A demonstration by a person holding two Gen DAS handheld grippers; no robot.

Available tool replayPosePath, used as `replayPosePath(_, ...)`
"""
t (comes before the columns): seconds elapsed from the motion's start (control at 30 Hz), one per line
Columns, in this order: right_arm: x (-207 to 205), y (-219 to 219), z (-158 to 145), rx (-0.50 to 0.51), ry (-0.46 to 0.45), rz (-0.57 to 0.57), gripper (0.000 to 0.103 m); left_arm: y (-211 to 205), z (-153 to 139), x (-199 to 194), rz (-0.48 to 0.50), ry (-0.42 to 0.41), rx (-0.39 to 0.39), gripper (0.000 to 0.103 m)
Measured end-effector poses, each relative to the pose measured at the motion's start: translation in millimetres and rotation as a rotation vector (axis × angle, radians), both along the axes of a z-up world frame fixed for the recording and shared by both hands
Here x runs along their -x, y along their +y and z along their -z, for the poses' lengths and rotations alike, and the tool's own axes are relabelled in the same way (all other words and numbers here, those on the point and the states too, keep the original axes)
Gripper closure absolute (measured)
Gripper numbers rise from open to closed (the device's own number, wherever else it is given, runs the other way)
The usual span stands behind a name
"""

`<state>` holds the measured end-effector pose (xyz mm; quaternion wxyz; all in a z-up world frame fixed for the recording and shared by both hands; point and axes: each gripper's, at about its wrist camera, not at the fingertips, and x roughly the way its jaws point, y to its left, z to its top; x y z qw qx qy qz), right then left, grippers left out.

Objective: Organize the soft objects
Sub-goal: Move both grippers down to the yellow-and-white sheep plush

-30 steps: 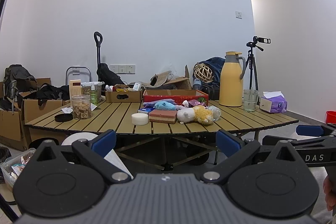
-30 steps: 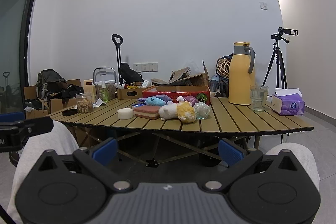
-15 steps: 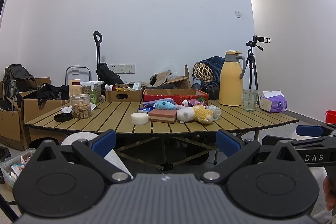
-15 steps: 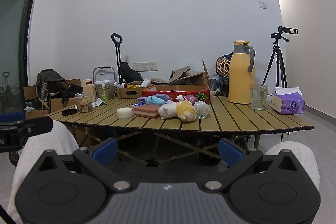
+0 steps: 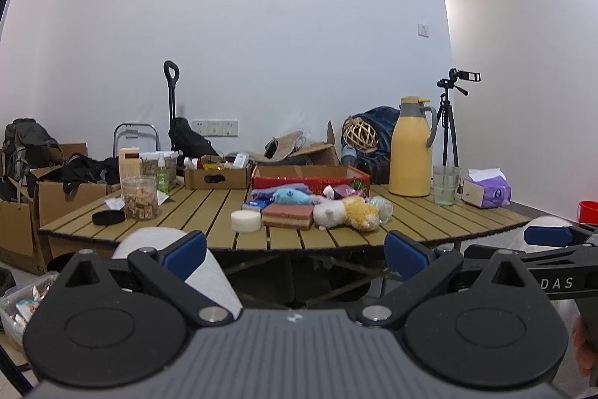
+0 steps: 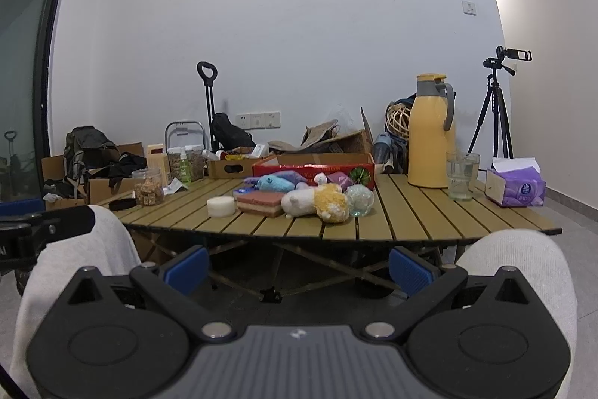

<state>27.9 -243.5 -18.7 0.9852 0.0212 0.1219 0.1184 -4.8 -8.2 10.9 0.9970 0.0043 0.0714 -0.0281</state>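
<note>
White walls back a slatted wooden bench carrying a white-and-yellow plush toy mid-bench (beside a pink layered sponge). Left gripper and right gripper hover near, jaws wide, empty.

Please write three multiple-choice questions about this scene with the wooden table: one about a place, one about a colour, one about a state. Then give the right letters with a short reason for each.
1. Where does the white round sponge lie?
A. left of the pink sponge block
B. inside the red box
C. on the floor

2. What colour is the tall jug?
A. green
B. yellow
C. black

3. How are the right gripper jaws?
A. shut on a plush toy
B. shut on the glass
C. open, holding nothing

Answers: 1 A, it sits on the table slats just left of the block. 2 B, its body is yellow with a grey handle. 3 C, the blue pads stand wide apart, short of the table.
</note>
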Motion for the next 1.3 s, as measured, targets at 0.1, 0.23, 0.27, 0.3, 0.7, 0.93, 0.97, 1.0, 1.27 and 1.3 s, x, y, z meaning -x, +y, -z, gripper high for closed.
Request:
replayPosePath(0.1,-14,3,-4,0.007,-0.013,0.007,0.000,3,-5,-13,0.000,-0.005,0.009,0.000)
replayPosePath(0.23,-42,6,-8,0.027,-0.027,0.013,0.000,7,-8,-41,0.007,0.008,0.026,0.000)
replayPosePath(0.27,-49,6,-9,0.031,-0.026,0.018,0.000,8,-8,-50,0.015,0.017,0.032,0.000)
replayPosePath(0.3,-56,5,-10,0.029,-0.024,0.025,0.000,10,-9,-58,0.023,0.027,0.038,0.000)
replayPosePath(0.7,-161,4,-5,0.040,0.019,0.049,0.000,25,5,-175,-0.033,0.119,0.044,0.000)
replayPosePath(0.93,-239,14,10,0.013,0.121,0.025,0.005,24,18,-250,0.019,0.174,0.035,0.000)
replayPosePath(0.97,-250,15,13,0.009,0.139,0.022,0.008,23,20,-261,0.037,0.186,0.036,0.000)
replayPosePath(1.0,-260,15,15,0.002,0.157,0.017,0.008,21,22,-273,0.056,0.197,0.036,0.000)
replayPosePath(1.27,-345,16,23,0.012,0.210,0.012,0.033,-8,35,-362,0.215,0.324,0.048,0.041)
replayPosePath(1.3,-355,16,24,0.006,0.220,0.009,0.035,-11,37,-371,0.232,0.339,0.050,0.053)
